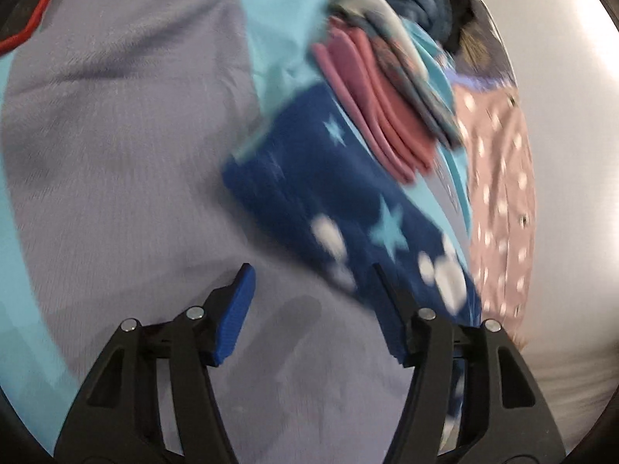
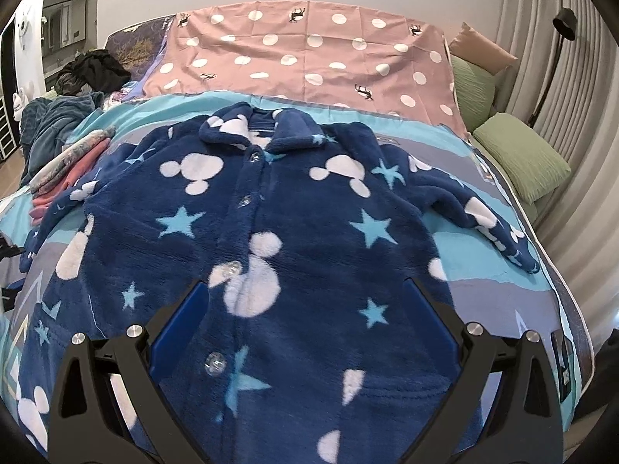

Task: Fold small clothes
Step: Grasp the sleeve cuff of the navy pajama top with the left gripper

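Note:
A navy fleece jacket (image 2: 309,212) with white mouse-head shapes and light-blue stars lies flat and buttoned on the bed, collar at the far end and both sleeves spread. My right gripper (image 2: 306,284) hovers open over its lower front, with its blue pads wide apart on either side of the button strip. In the blurred left wrist view, one sleeve of the jacket (image 1: 309,193) runs across the grey-purple bedspread (image 1: 116,154). My left gripper (image 1: 311,270) is open, its right finger at the sleeve's edge. Only bedspread shows between its pads.
A folded stack of pink and patterned clothes (image 2: 73,170) lies beside the jacket's left sleeve. A pink dotted sheet (image 2: 309,46) covers the far end of the bed. Green pillows (image 2: 522,154) line the right side. Dark clothes (image 2: 93,69) and a teal blanket (image 2: 50,116) are piled far left.

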{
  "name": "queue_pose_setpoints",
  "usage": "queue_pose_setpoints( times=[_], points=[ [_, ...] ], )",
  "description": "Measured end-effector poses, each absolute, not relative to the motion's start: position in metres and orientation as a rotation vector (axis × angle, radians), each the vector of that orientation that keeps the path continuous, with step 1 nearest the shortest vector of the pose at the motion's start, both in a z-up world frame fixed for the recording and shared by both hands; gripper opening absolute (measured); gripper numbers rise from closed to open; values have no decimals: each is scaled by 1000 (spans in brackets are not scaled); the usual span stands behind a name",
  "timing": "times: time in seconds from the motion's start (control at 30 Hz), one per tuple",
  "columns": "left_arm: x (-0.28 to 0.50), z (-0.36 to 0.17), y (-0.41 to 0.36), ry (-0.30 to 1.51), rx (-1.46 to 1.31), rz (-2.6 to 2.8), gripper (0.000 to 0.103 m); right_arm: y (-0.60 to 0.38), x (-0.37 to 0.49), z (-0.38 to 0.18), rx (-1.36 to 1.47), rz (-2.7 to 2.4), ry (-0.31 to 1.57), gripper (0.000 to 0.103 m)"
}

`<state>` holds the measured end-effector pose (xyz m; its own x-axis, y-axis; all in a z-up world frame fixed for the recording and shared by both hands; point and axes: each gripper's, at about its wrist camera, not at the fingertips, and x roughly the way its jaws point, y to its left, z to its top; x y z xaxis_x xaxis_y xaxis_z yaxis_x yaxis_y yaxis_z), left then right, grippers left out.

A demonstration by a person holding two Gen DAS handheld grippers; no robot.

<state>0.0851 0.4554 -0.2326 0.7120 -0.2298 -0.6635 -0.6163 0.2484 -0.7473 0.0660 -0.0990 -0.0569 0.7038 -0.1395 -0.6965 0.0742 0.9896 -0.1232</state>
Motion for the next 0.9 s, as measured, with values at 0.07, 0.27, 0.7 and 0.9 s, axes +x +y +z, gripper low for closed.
queue_pose_setpoints(
  times=[0.07, 0.27, 0.7, 0.9],
  points=[
    [92, -241, 467, 760, -1355, 342, 60, -96, 69, -57, -93, -116, 782, 100],
    [112, -239, 483, 659, -1384, 275, 8, -95, 80, -61, -87, -120, 794, 100],
    [170, -26, 328, 446, -817, -177, 8, -121, 86, -67, -32, -123, 796, 100],
    [201, -2, 188, 522, -588, -401, 9, -162, 81, -64, 26, -157, 791, 100]
  ],
)
